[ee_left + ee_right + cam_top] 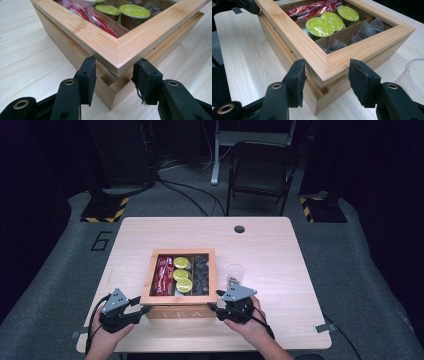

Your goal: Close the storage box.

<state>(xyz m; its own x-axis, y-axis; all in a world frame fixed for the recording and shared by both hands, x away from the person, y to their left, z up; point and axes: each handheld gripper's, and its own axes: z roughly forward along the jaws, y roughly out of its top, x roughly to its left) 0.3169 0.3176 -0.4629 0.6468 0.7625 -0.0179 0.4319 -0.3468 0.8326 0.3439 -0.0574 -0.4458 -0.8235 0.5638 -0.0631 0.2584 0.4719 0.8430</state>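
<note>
A bamboo tea box marked TEA stands near the table's front edge. Its window lid sits a little above the box body at the front, with a gap under the corners. Through the pane I see red sachets, three green-topped capsules and dark tea bags. My left gripper is shut on the lid's front left corner, one pad on each side. My right gripper grips the lid's front right corner the same way.
A clear plastic cup stands just right of the box, close to my right gripper, and its rim shows in the right gripper view. A cable hole is at the table's far side. A folding chair stands beyond the table.
</note>
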